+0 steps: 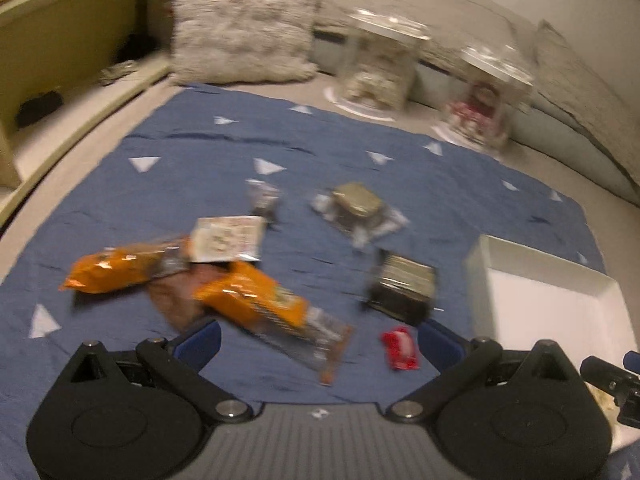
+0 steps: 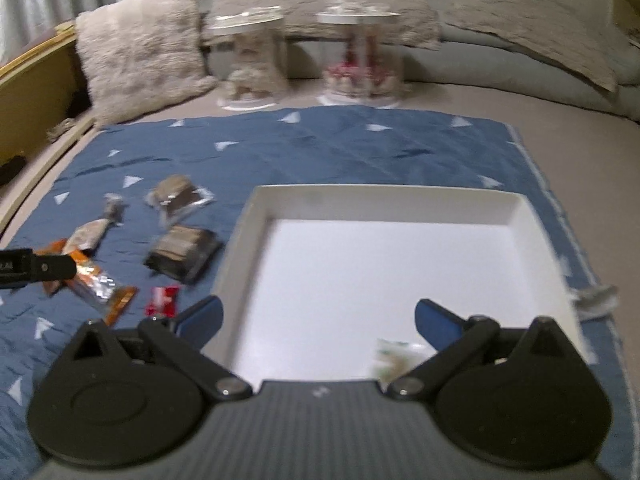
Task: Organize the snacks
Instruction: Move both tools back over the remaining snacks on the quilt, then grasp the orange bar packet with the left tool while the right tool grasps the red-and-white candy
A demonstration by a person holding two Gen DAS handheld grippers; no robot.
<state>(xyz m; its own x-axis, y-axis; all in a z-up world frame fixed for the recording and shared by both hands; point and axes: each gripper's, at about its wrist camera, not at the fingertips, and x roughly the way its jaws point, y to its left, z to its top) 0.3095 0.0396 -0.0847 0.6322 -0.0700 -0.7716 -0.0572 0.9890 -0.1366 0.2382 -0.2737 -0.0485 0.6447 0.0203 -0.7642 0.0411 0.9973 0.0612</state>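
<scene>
A: Where were the snacks?

B: Scattered on the blue cloth (image 1: 320,152) over the bed. Two orange wrappers, one (image 1: 108,270) left of the other (image 1: 256,300), a white packet (image 1: 226,238) touching them, a red candy (image 1: 400,348) and a dark packet (image 1: 402,286) sat ahead of the left tool (image 1: 318,338).

A: And that tool?

B: Its jaws stood wide apart, holding nothing.

A: The right one?

B: The right tool (image 2: 318,318) was also spread wide and empty, over the white tray (image 2: 384,200). A small pale packet (image 2: 394,356) lay in the tray's near corner, by the right finger.

A: Anything behind?

B: Two clear jars, one (image 2: 250,60) beside the other (image 2: 360,56), and a fluffy pillow (image 2: 140,48).
</scene>
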